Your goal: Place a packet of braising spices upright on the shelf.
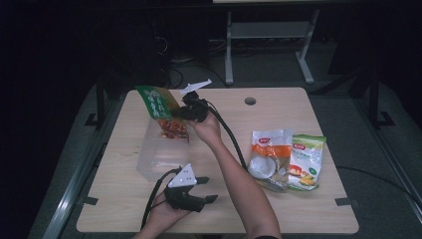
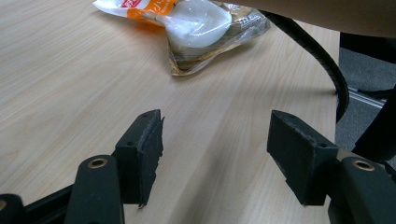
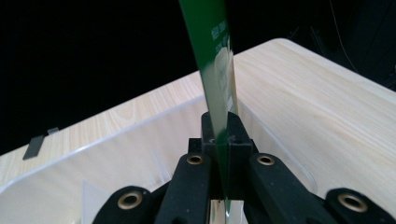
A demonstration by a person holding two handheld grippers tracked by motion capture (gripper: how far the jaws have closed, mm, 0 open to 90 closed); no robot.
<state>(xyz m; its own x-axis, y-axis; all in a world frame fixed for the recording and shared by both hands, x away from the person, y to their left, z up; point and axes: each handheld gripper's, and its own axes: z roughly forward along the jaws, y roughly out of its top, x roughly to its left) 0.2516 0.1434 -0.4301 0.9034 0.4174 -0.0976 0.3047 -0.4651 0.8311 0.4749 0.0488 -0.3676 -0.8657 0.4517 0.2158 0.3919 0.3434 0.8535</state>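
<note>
My right gripper [image 1: 175,113] [image 3: 219,135] is shut on a green snack packet [image 1: 160,110] [image 3: 212,60], pinching its flat edge above a clear plastic box [image 1: 160,154] [image 3: 93,154] on the wooden table [image 1: 219,209]. The packet hangs over the box's far end, with red food printed on its lower part. My left gripper [image 1: 208,189] [image 2: 215,154] rests low near the table's front edge, its jaws wide apart with only bare tabletop between them. It points toward an orange and white packet [image 1: 268,157] [image 2: 196,28] farther off.
A green and yellow packet [image 1: 307,162] lies beside the orange one at the right of the table. A black cable [image 1: 231,137] [image 2: 322,56] trails along the right forearm. A round hole [image 1: 250,101] sits near the far edge. Dark floor and a white frame [image 1: 268,30] lie beyond.
</note>
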